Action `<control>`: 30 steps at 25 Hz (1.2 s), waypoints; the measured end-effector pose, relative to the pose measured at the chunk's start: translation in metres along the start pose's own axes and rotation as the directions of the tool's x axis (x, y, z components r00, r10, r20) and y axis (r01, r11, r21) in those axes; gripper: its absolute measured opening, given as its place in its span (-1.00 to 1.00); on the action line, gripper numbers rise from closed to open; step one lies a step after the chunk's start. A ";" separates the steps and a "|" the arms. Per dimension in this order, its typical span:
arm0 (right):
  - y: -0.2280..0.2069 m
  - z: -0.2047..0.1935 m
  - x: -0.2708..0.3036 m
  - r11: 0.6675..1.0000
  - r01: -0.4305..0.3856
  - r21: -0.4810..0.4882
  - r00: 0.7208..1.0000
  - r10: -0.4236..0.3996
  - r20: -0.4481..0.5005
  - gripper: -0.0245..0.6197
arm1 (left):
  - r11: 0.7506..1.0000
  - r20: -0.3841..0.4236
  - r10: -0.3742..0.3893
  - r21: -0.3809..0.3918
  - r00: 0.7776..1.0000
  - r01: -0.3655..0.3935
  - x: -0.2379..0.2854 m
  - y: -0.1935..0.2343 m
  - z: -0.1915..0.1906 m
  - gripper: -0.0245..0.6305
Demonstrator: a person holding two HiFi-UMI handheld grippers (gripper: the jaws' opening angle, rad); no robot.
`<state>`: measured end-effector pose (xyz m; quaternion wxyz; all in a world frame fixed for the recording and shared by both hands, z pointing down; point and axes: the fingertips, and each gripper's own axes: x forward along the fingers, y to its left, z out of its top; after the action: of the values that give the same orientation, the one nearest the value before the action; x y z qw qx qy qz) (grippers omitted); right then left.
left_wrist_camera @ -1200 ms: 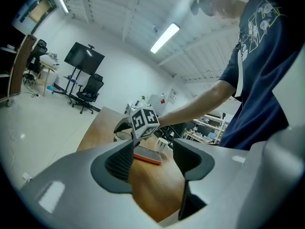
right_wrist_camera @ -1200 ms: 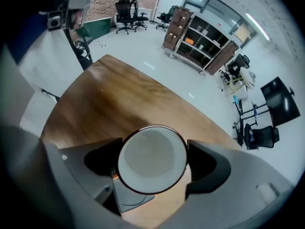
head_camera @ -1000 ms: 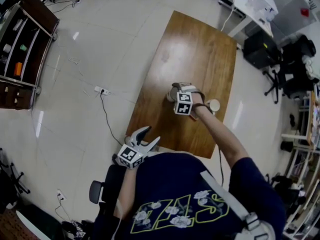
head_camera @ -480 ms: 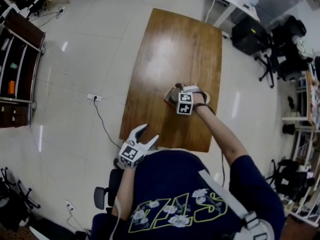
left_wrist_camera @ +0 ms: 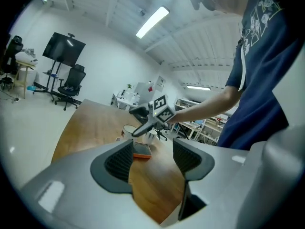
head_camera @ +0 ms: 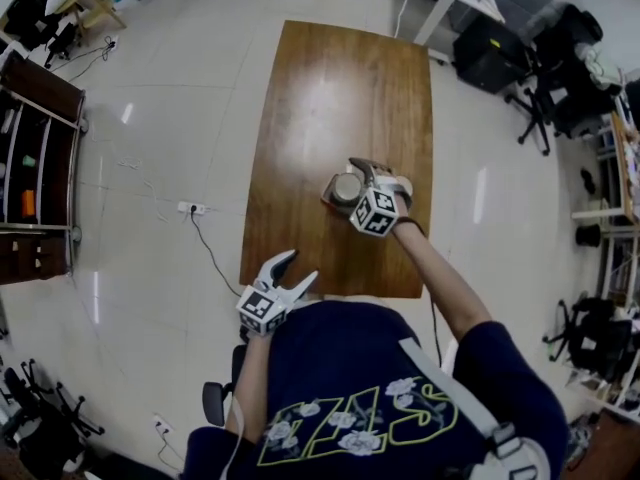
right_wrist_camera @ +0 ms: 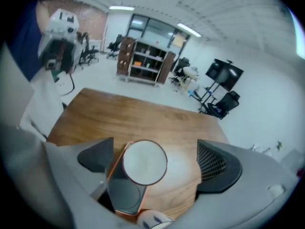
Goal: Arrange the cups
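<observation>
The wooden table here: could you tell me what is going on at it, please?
A person is arranging cups with two handheld grippers. The right gripper has just been opening its jaws around a cup on the table; neither pad presses it. The left gripper hangs open and empty by the table's near edge.

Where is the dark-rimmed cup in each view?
Head view: cup at centre, on the table.
Left gripper view: centre, apparently the left of two cups, behind the orange-edged tray.
Right gripper view: lower centre, over that tray.
Shared landmark: the wooden table.
</observation>
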<state>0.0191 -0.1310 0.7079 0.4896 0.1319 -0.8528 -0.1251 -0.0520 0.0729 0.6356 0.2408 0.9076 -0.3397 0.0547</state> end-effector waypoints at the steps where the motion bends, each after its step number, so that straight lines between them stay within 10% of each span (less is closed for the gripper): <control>1: 0.000 0.005 -0.015 0.997 0.021 0.073 0.997 -0.026 0.068 0.72 | 1.000 -0.008 -0.012 -0.003 1.000 0.012 0.002 -0.002 -0.001 -0.20; 5: 0.025 0.009 -0.081 0.919 0.016 0.394 0.926 -0.163 0.341 0.69 | 0.996 -0.027 -0.086 0.001 0.996 0.086 0.015 -0.008 0.013 -0.26; 9: 0.071 0.002 -0.139 0.767 -0.087 0.636 0.821 -0.307 0.482 0.19 | 0.984 -0.048 -0.176 0.021 0.983 0.177 0.039 -0.015 0.026 -0.75; 15: 0.130 -0.029 -0.153 0.606 -0.141 0.783 0.835 -0.353 0.423 -0.03 | 0.952 -0.102 -0.293 0.062 0.951 0.299 0.064 -0.030 0.013 -0.93; 21: 0.140 -0.038 -0.166 0.582 -0.103 0.807 0.818 -0.412 0.402 -0.06 | 0.918 -0.180 -0.359 0.112 0.916 0.381 0.084 -0.060 0.003 -0.93; 30: 0.160 -0.052 -0.176 0.575 -0.110 0.811 0.805 -0.427 0.412 -0.10 | 0.929 -0.184 -0.336 0.098 0.924 0.357 0.087 -0.065 0.002 -0.93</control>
<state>0.1337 0.0754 0.6467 0.0840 0.3749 -0.9025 0.1945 0.0563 0.0633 0.6310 0.2141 0.9595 -0.1483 0.1074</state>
